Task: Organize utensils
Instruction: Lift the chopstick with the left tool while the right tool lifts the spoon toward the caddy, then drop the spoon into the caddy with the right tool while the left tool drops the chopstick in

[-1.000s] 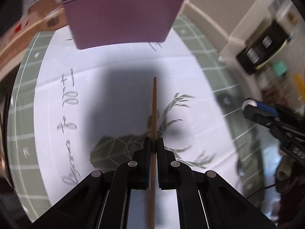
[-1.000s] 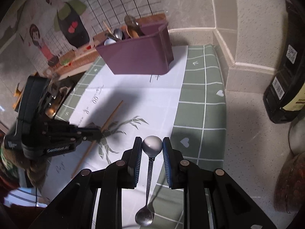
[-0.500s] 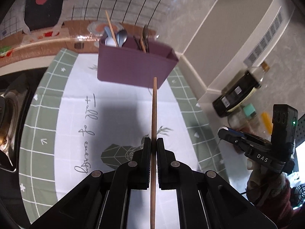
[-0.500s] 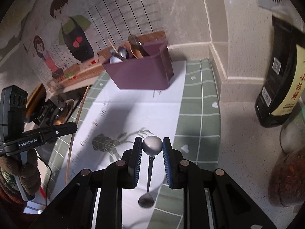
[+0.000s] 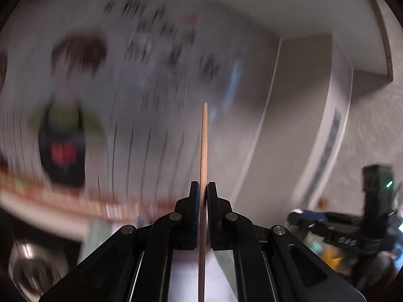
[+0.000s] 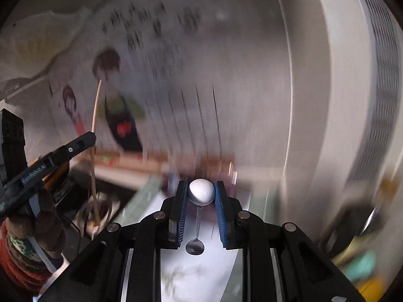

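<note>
Between the fingers of the left gripper a wooden chopstick was pinched along the line of the fingers, its tip standing well clear ahead and its tail running back out of the bottom of the left wrist view; such a lengthwise hold probably kept the thin stick from swinging and would let it be dropped end-first into a holder. The right gripper was clamped on the rounded bowl of a metal spoon, the blue pads pressing either side, while the handle hung down between the fingers toward a smaller rounded end; gripping the broad bowl likely gave the pads more to bite on than the slim handle. Seen from the right wrist, the left gripper held the chopstick nearly upright, well apart from the spoon. Both cameras pointed up at a blurred wall poster of cartoon figures, so both tools were apparently raised off the bench. No utensil holder could be made out in either blurred view, so how close either piece was to it could not be told.
</note>
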`<state>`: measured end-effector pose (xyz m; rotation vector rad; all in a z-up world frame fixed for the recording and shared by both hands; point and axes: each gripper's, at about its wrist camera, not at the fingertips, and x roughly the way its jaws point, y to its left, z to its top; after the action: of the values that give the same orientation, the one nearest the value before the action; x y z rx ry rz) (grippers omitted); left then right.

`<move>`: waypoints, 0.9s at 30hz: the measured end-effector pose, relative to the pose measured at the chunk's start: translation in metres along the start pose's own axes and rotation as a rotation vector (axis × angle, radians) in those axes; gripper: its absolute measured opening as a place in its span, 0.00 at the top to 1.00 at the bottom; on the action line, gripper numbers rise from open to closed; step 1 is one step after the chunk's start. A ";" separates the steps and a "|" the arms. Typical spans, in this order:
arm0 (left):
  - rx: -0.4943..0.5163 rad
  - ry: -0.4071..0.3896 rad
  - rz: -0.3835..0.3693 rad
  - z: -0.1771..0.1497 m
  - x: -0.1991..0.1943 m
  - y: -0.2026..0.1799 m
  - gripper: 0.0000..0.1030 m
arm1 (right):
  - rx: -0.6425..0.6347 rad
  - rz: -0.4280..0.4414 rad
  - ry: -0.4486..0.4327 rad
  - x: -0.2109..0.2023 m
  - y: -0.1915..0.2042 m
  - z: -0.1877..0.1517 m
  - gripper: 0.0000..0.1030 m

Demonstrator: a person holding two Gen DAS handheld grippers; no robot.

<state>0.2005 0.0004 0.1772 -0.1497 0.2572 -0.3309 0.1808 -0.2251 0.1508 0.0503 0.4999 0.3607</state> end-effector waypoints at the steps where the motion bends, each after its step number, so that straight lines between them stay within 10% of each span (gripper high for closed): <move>1: 0.009 -0.023 0.008 0.006 0.005 0.001 0.95 | -0.024 -0.023 -0.034 -0.001 0.003 0.016 0.81; 11: -0.007 -0.100 0.092 -0.012 0.102 0.042 0.95 | -0.011 -0.034 -0.006 0.084 -0.021 0.040 0.81; 27: -0.108 0.055 0.186 -0.093 0.189 0.095 0.95 | 0.003 -0.005 0.167 0.189 -0.038 -0.002 0.81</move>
<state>0.3758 0.0152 0.0278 -0.2220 0.3412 -0.1365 0.3459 -0.1949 0.0568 0.0222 0.6652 0.3612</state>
